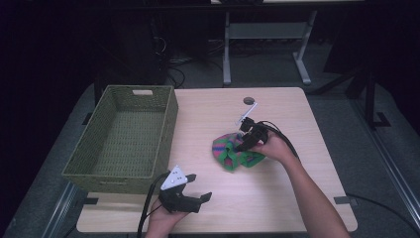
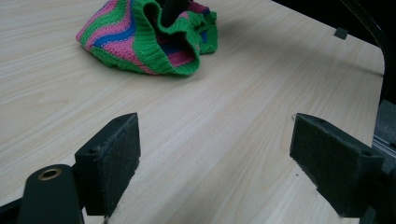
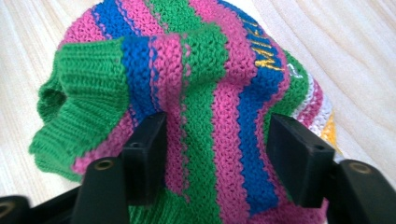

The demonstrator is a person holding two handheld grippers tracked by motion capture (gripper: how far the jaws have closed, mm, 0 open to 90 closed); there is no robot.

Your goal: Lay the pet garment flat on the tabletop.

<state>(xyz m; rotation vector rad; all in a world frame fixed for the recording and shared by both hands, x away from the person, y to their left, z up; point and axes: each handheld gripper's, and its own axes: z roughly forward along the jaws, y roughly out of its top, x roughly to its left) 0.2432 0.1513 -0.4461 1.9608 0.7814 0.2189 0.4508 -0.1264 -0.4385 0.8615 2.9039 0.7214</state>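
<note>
Two grippers are under my hands and one knitted hat (image 1: 236,151) is the thing in play, lying crumpled on the wooden table (image 1: 302,198) a little right of centre, well away from every edge. My right gripper (image 1: 243,144) is down on the hat; in the right gripper view its jaws stand apart with a raised fold of the knit (image 3: 205,107) between them, the pads just at the wool on either side, so I read it as spread and not yet clenched. My left gripper (image 1: 190,191) sits near the table's front edge, jaws wide and holding nothing; in the left gripper view bare tabletop runs between its two pads (image 2: 119,163) all the way up to the hat (image 2: 144,39). One woven green basket (image 1: 126,136) stands at the table's left side, its near corner just beside my left gripper, which crowds that side; to the right and in front of the hat I have open wood to work in. Counting the rest: one small dark round disc (image 1: 248,100) set in the table near the far edge, and one grey three-cornered plate on top of the left gripper. The hat has stripes of green, pink and blue, with a touch of white and yellow at one side. Some yellow stitched lettering (image 3: 262,53) runs along a blue stripe, but I cannot read it.
</note>
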